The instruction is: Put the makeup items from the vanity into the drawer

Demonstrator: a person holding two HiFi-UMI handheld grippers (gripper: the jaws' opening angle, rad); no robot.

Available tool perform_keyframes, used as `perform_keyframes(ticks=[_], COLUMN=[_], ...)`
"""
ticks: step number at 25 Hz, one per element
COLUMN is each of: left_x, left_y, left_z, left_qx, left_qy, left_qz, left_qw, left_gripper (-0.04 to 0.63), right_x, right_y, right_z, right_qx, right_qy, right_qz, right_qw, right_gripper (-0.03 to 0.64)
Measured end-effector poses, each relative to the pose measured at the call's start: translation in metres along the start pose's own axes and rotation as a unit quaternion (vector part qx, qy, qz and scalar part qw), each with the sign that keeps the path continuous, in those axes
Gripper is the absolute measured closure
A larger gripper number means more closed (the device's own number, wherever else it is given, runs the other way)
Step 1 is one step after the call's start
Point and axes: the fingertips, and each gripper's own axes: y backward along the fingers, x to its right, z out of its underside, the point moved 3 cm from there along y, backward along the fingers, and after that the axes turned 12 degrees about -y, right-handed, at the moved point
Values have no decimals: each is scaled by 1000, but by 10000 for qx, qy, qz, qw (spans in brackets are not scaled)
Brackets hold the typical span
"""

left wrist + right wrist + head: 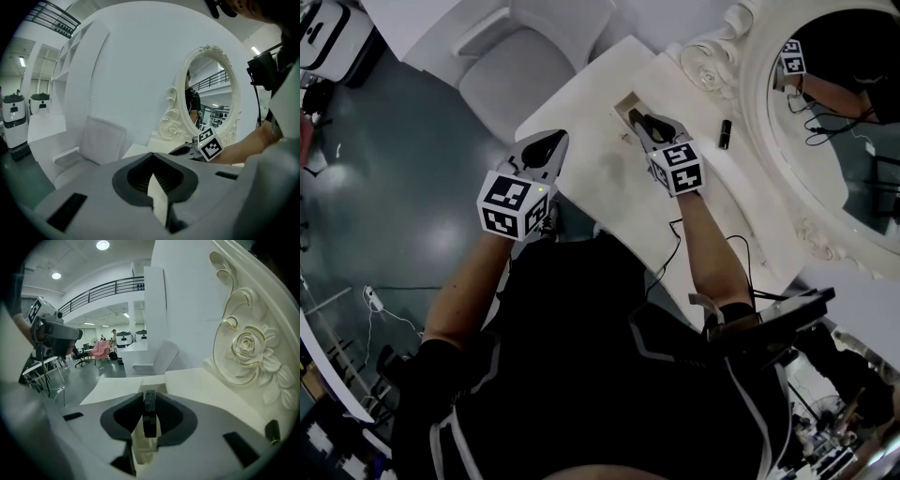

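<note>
Looks like the drop-off step. The right gripper (pixel 642 120) is over the table (pixel 600 178), right at what seems to be the open drawer slot (pixel 626 101). Its fingers are clamped on a slim dark makeup stick (pixel 149 414), so there's only a narrow gap. Next move, I'd guess: line the stick up over the slot, then let go. Another small black tube (pixel 725 133) lies on the table by the mirror (pixel 862 159), not put away yet. The left gripper (pixel 546 148) hangs off the table's edge, fingers barely apart, nothing in them.
</note>
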Motion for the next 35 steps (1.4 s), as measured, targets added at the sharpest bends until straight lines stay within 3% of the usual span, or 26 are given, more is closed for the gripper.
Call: perform_keyframes(ticks=[18, 21, 35], left_x=[1, 1, -2], left_y=[3, 3, 2], left_z=[6, 3, -10], left_qx=[-160, -124, 5], left_qy=[34, 31, -43], left_qz=[-32, -44, 195], left_qw=[9999, 9999, 9998], left_gripper=[592, 592, 592], right_x=[5, 3, 5], right_y=[-6, -5, 24], right_z=[19, 17, -6], right_qx=[-282, -263, 25], right_qy=[32, 76, -5], right_qz=[-50, -44, 184], right_qw=[9996, 9996, 9998], right_gripper=[520, 489, 476])
